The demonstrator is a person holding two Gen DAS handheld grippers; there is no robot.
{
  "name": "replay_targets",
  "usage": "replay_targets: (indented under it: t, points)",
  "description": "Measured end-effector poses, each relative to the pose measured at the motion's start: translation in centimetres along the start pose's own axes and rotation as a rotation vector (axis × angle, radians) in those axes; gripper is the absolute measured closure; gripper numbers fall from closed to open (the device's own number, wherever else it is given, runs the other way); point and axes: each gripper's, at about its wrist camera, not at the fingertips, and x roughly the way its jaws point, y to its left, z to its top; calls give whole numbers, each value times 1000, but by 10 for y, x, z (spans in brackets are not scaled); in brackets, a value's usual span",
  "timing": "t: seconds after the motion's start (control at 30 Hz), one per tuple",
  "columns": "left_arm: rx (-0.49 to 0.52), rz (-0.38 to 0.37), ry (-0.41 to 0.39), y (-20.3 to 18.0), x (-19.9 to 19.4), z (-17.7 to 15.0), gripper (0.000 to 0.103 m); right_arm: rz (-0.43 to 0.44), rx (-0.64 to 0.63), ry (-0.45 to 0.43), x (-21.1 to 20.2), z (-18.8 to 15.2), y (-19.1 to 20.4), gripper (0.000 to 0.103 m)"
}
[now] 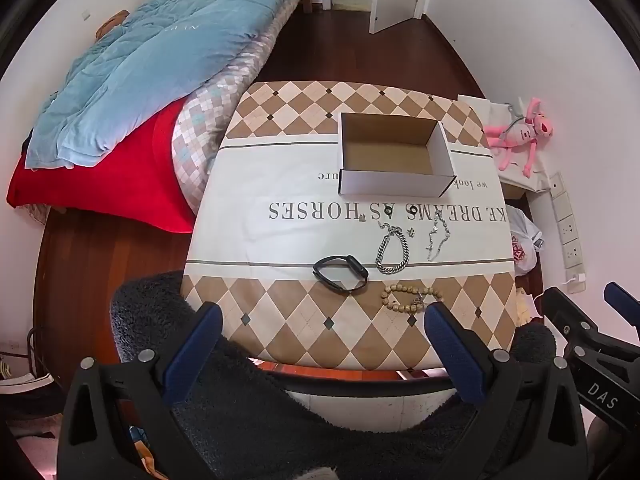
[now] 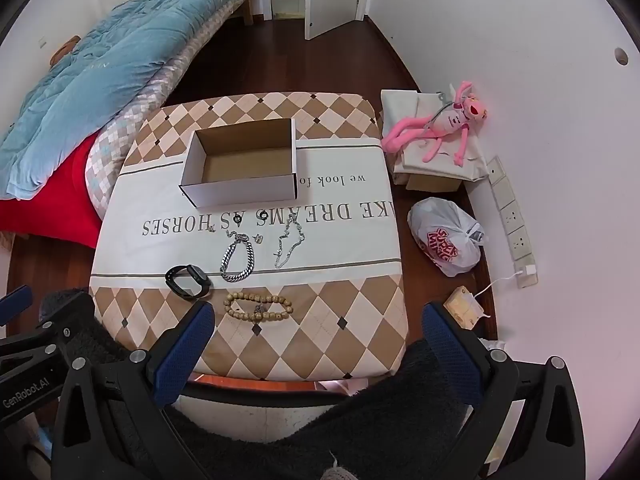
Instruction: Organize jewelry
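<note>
Left gripper [image 1: 322, 332]: fingers spread, empty.
Right gripper [image 2: 318, 330]: fingers spread, empty.
Right view only: plastic bag [image 2: 446, 236] whole, at 3 o'clock.
Unclear: small pieces [image 2: 236, 219] by box [image 2: 240, 192], perhaps rings.

Left tongs [image 1: 324, 332] and right tongs [image 2: 320, 332] gape wide, tilted steeply down

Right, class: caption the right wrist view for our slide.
Open right claw above jewelry: bead bracelet, black watch, chains, empty cardboard box.

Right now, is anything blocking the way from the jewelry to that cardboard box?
Nothing visible does. The bead bracelet, watch and chain bracelet lie on bare cloth in front of the open box. Only its low front wall must be cleared.
</note>
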Motion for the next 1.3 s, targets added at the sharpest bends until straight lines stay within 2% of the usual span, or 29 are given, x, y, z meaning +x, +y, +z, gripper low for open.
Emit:
replay_targets:
  t: [1.3]
  points:
    - [-2, -11, 0, -4, 1, 2, 0, -11, -2, -6, -4, 1, -4, 0]
